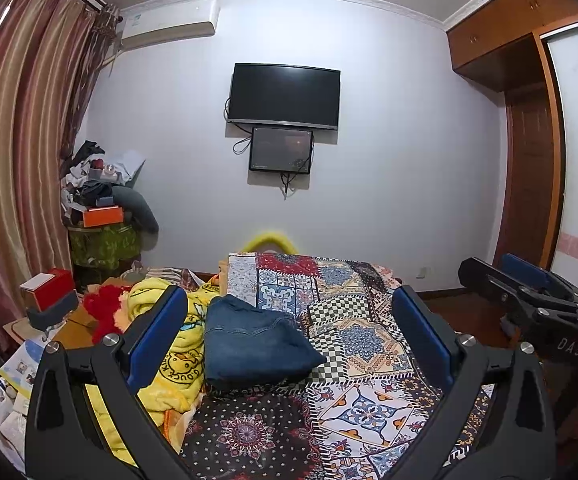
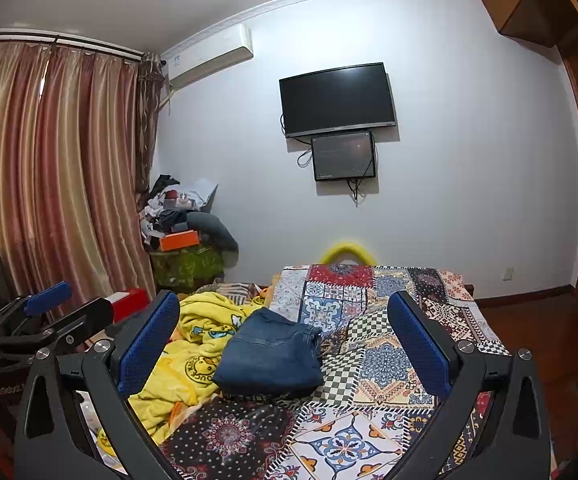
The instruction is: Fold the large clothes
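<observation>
A: Left wrist view first: where do the folded jeans [image 1: 255, 346] lie from the left gripper [image 1: 289, 320]?

B: Ahead of it and below, on the patchwork bedspread [image 1: 369, 344]. They sit between the lines of the two fingers, closer to the left-side finger [image 1: 157, 336], and touch neither. The fingers stand wide apart and hold nothing.

A: And the right wrist view?

B: Much the same. The jeans [image 2: 271, 354] lie ahead of the right gripper [image 2: 285, 320], between its fingers but nearer its left-side one. That gripper is spread wide too, and empty.

A: Long axis?

B: As a folded bundle it looks to run away from the fingers, toward the far wall, though the lens bends things.

A: Which hand is nearer?

B: I cannot tell; both hang back about alike. The yellow blanket [image 1: 169, 364] lies just beside the jeans on the left gripper's side.
</observation>
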Tool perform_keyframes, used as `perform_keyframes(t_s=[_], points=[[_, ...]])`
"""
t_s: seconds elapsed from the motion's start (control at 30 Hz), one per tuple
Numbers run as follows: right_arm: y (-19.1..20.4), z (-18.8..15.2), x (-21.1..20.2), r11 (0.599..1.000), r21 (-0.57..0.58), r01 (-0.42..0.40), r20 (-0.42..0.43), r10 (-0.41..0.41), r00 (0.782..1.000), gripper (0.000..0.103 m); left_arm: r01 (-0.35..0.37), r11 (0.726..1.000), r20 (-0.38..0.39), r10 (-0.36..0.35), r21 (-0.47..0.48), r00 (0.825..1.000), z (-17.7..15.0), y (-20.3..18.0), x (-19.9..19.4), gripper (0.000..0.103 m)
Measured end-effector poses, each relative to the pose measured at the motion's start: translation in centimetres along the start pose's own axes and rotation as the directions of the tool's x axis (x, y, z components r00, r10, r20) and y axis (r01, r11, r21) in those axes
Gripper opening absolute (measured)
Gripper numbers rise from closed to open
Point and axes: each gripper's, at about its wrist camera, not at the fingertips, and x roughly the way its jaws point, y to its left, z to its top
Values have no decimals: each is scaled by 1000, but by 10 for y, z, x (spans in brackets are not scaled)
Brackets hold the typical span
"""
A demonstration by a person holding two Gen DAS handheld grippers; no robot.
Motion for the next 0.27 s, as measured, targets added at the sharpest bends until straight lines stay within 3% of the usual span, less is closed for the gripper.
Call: perform_keyframes(t_s=[0.27], points=[[1,-2,3,1000,-5,3,-6,-3,1000,103,3,1000,-15,-3,-12,1000,-1,6,4,103]])
